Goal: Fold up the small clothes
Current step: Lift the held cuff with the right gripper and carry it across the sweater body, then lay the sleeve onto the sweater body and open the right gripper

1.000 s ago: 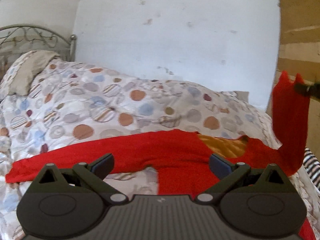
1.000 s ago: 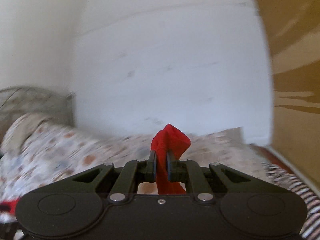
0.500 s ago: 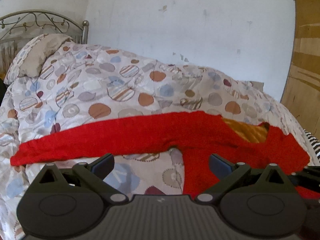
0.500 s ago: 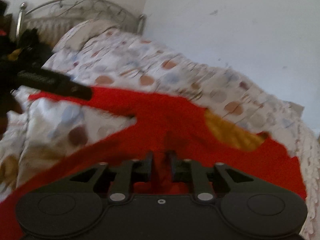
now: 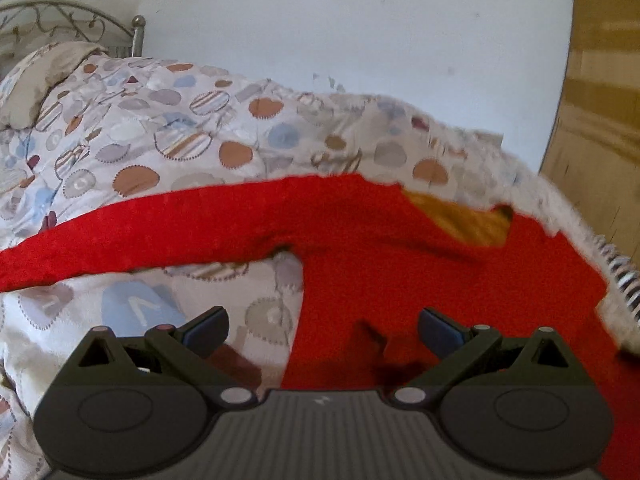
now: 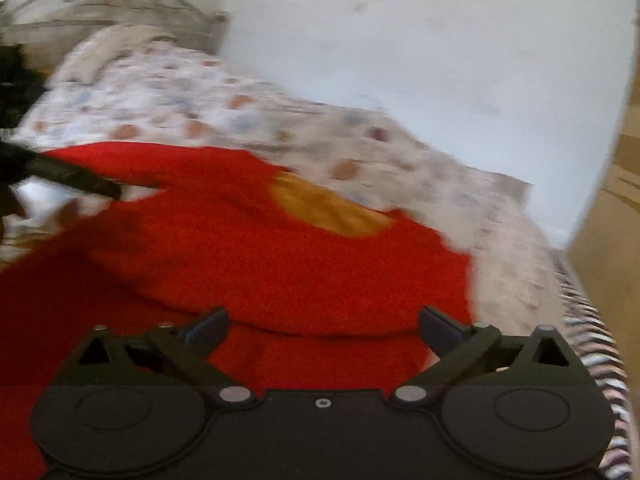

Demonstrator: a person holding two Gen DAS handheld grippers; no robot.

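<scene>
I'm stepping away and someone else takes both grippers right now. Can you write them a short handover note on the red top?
Left claw: open, holding nothing, low over the near edge of the red top.
Right claw: jaws opening wide; red cloth lies under them, but the pads do not press on it.
Things: the top lies spread on the patterned quilt, neck opening toward the wall. One sleeve stretches out long to the left in the left wrist view. The other side already looks folded in over the body.
Done: apparently that one side fold.
Left: fold in the long sleeve, then probably fold the body.
</scene>
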